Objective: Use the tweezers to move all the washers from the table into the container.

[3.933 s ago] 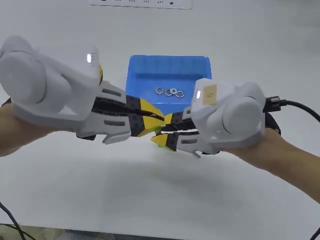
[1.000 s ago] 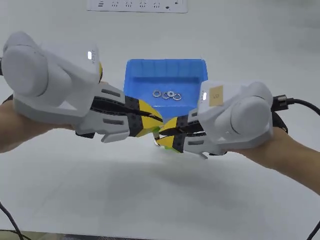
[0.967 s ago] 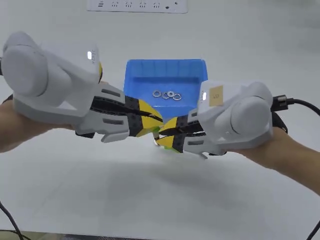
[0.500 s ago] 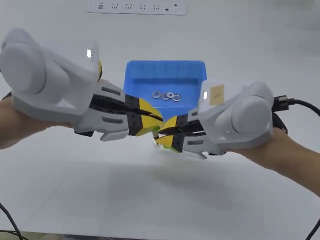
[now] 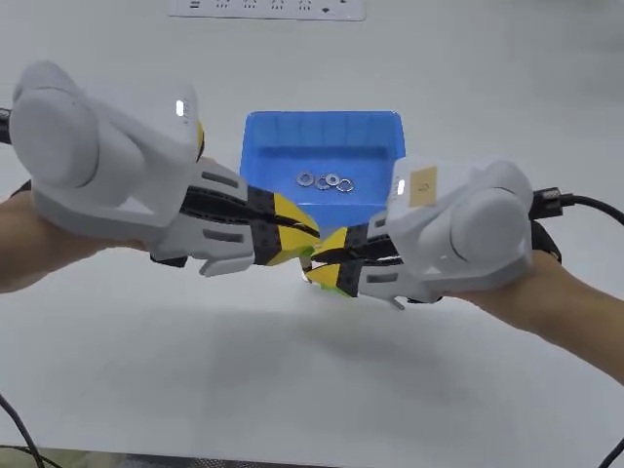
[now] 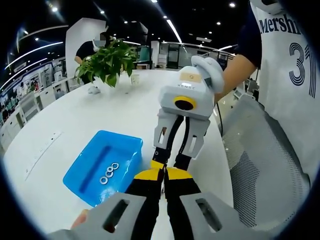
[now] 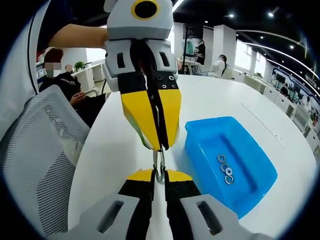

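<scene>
My left gripper (image 5: 304,244) and right gripper (image 5: 322,265) meet tip to tip just in front of the blue container (image 5: 322,121). Thin metal tweezers (image 7: 159,167) run between the two sets of yellow jaw tips. In the right gripper view they come out of the left gripper (image 7: 156,142), whose jaws are shut, and end between my right gripper's own shut jaws (image 7: 159,176). Several washers (image 5: 327,181) lie in a short row on the container floor (image 6: 108,174) (image 7: 226,170). In the left gripper view the right gripper (image 6: 167,162) faces my own jaws (image 6: 164,176).
The white table (image 5: 292,370) spreads in front of the grippers. A power strip (image 5: 268,8) lies at the far edge. The right gripper's cable (image 5: 585,210) trails off to the right. A potted plant (image 6: 107,60) stands further down the table, and a mesh chair (image 7: 45,150) is beside it.
Both grippers have stayed tip to tip in front of the container. The head camera has shifted slightly. The washers in the container have not moved.
</scene>
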The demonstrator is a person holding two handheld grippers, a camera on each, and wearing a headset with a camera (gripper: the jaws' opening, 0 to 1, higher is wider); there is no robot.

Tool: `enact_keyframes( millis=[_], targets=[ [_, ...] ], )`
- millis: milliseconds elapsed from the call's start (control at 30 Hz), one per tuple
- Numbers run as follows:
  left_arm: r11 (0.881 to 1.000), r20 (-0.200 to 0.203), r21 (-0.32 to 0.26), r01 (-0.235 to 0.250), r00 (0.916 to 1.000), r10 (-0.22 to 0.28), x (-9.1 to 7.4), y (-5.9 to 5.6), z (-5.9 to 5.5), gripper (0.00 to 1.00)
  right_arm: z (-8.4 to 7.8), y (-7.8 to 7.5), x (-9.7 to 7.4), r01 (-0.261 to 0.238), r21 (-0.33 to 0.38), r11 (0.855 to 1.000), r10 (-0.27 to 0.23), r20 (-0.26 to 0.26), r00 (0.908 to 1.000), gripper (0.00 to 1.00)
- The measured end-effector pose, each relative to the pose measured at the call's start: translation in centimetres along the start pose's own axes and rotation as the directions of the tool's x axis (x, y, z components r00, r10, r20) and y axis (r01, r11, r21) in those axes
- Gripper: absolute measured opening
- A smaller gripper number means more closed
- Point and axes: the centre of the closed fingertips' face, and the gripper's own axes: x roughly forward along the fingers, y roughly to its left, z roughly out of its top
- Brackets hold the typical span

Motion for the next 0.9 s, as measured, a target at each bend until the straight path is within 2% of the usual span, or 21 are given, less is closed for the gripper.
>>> enact_keyframes(
  millis=[233,300,367,633,900],
  targets=[
    [1.000,0.002,-0.002,0.001,1.0000,-0.001,-0.05,0.03,0.00,0.06,0.10,-0.16,0.05,-0.005,-0.027,1.000,0.005,-0.001,1.0000,0.13],
    [1.000,0.001,0.000,0.002,1.0000,-0.002,-0.04,-0.02,0.00,0.06,0.87,-0.09,0.13,-0.019,0.016,1.000,0.018,0.040,0.9990,0.16],
    [1.000,0.001,0.002,0.003,1.0000,-0.003,-0.02,-0.06,0.03,0.06,0.91,-0.41,0.24,-0.012,0.006,1.000,0.011,0.033,0.9994,0.16],
    [1.000,0.002,-0.004,0.001,1.0000,-0.001,-0.09,0.09,0.02,0.05,0.61,0.20,0.84,-0.048,-0.010,0.999,0.048,0.017,0.9987,0.11],
    [1.000,0.005,-0.013,0.003,1.0000,-0.003,-0.14,-0.06,-0.01,0.05,0.60,0.34,0.80,-0.031,-0.038,0.999,0.031,0.006,0.9995,0.10]
  ],
)
